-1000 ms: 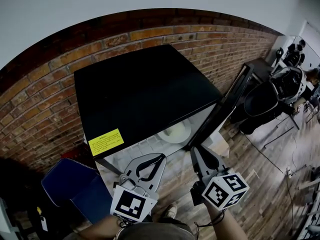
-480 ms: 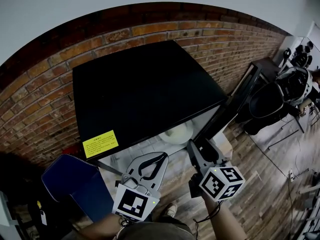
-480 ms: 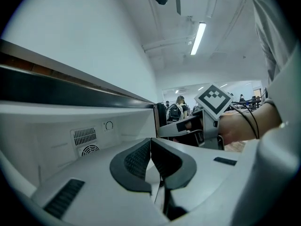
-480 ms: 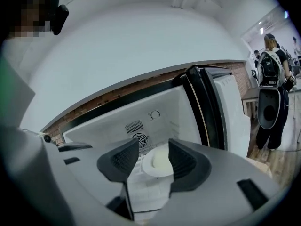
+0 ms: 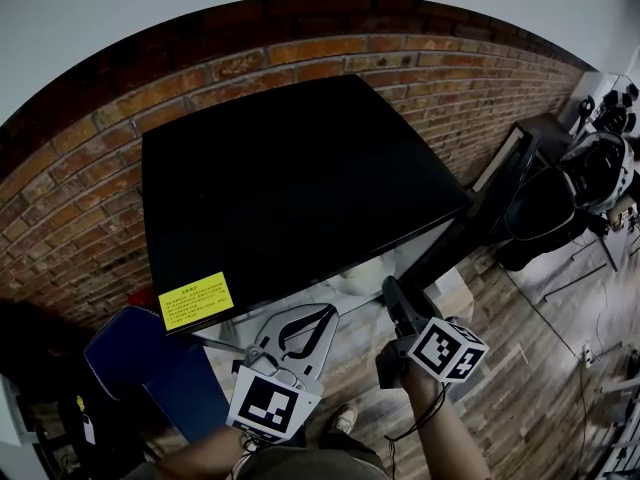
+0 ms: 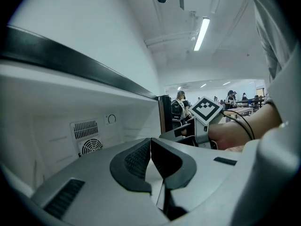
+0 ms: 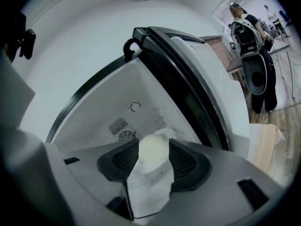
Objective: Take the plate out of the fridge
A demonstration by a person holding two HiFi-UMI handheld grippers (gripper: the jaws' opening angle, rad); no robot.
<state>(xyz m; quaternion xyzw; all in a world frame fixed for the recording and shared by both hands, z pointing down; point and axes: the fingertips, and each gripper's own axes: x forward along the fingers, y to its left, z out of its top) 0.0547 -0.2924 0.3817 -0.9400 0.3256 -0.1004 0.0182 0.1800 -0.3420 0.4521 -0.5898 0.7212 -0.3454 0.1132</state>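
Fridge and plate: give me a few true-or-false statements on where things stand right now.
The fridge door stands open. True.
The plate is out of the fridge. False: it lies inside.
The right hand-held gripper is open. True; its jaws have just been opening, with nothing gripped.
The left hand-held gripper holds the plate. False: its jaws are shut on nothing.
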